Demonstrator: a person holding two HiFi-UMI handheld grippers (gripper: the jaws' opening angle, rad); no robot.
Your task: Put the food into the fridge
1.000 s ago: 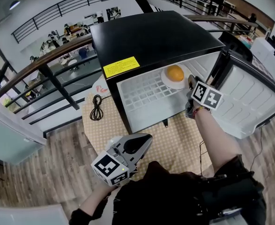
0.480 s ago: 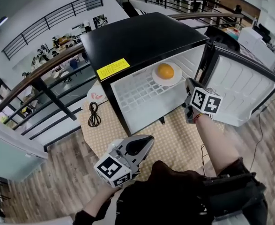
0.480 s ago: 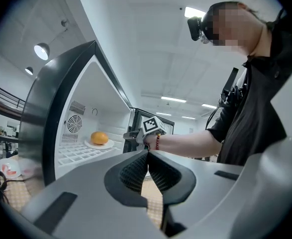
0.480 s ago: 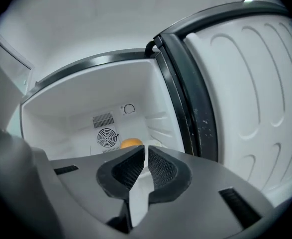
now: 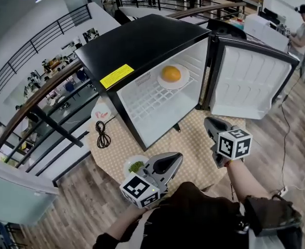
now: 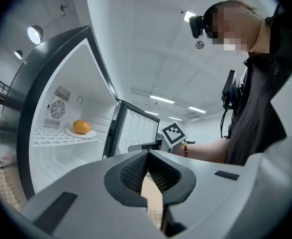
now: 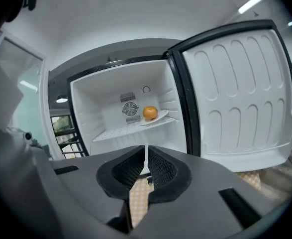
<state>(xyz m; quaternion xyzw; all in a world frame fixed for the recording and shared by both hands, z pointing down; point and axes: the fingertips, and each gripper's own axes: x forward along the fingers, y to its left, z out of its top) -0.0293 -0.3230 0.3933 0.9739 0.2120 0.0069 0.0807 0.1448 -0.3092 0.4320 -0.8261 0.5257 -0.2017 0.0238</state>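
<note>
The black mini fridge stands open, its door swung to the right. Inside, an orange lies on a white plate on the wire shelf; the right gripper view also shows the orange. My right gripper hovers over the checked mat in front of the fridge, well clear of it. Its jaws are closing, almost together, with nothing between them. My left gripper is shut and empty, low near my body. A small plate of green food lies just left of it.
Left of the fridge, another small plate and a coiled black cable lie on the round table. A railing runs behind it. The open door fills the right side. A person stands far right.
My right gripper has pulled back out of the fridge toward me and its jaws have come together. The orange stays on its plate on the shelf. The left gripper has hardly moved.
</note>
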